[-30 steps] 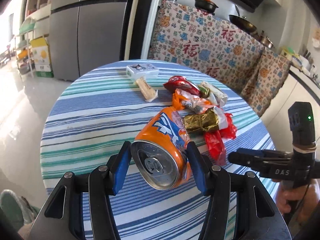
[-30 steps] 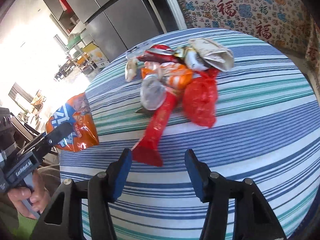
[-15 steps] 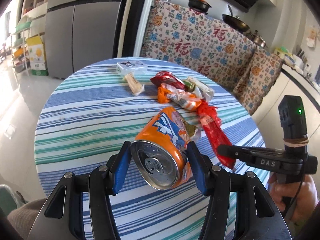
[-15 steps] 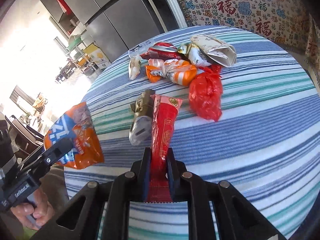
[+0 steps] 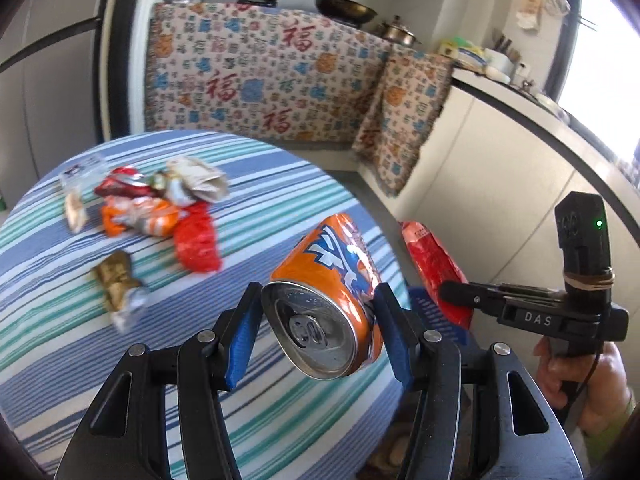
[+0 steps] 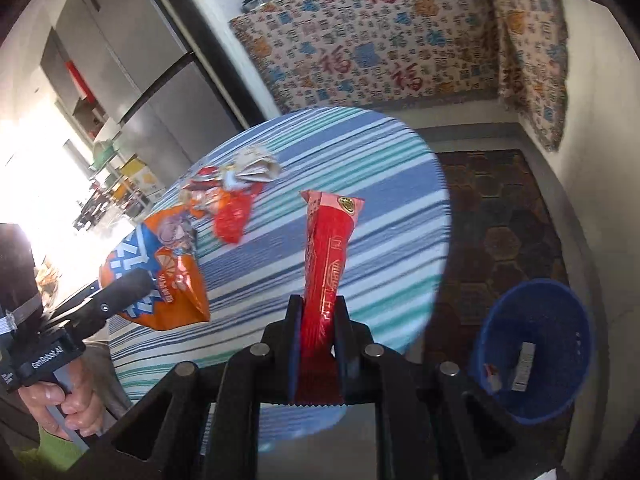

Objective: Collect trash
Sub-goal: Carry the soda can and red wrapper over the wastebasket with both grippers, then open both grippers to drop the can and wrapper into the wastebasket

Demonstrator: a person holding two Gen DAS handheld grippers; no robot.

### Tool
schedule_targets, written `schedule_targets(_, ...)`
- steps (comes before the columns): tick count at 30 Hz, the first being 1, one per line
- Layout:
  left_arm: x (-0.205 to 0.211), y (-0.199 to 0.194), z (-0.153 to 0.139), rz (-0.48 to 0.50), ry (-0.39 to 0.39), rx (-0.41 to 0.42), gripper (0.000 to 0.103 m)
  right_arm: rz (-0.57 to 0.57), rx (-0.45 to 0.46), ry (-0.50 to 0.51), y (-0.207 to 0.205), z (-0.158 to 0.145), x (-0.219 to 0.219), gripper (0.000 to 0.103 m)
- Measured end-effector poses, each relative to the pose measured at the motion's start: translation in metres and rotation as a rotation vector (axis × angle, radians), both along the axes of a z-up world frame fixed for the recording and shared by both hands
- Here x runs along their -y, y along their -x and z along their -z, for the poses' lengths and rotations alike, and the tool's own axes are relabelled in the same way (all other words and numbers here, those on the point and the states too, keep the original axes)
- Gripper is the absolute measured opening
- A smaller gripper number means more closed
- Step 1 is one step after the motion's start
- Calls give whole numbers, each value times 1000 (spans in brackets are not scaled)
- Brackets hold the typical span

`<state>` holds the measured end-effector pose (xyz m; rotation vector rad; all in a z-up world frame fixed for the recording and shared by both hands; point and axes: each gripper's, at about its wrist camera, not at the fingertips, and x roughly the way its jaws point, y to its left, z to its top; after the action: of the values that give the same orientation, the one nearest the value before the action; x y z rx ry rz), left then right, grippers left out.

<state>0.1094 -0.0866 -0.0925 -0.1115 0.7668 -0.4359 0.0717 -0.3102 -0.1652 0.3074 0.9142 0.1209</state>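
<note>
My left gripper (image 5: 316, 332) is shut on a dented orange soda can (image 5: 328, 300) and holds it in the air by the table's right edge; the can also shows in the right wrist view (image 6: 160, 276). My right gripper (image 6: 318, 344) is shut on a long red snack wrapper (image 6: 328, 256), lifted off the table; the wrapper also shows in the left wrist view (image 5: 434, 264). A blue mesh trash bin (image 6: 532, 356) stands on the floor to the lower right, with a few scraps inside. More wrappers (image 5: 160, 208) lie in a pile on the striped round table (image 5: 80, 340).
A gold foil wrapper (image 5: 116, 280) lies apart from the pile. A red plastic piece (image 5: 196, 240) lies by the pile. A cloth-covered counter (image 5: 260, 88) stands behind the table. A white counter (image 5: 500, 160) runs along the right. A dark patterned mat (image 6: 500, 216) covers the floor.
Both grippers swung right, away from the table's middle, carrying the can and the red wrapper. The wrapper has lifted off the table. The blue bin has come into the right wrist view.
</note>
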Motion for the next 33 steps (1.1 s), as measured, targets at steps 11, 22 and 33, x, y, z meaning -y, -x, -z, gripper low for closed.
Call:
schedule_targets(11, 196, -36, 45, 318, -10, -158, 57, 277, -117, 28, 34, 45, 162, 15)
schedule_targets(22, 272, -84, 120, 347, -65, -282, 57, 356, -207, -65, 20, 103, 244, 15)
schedule_targets(33, 310, -90, 149, 371, -147, -288, 58, 388, -223, -100, 18, 125, 268, 15)
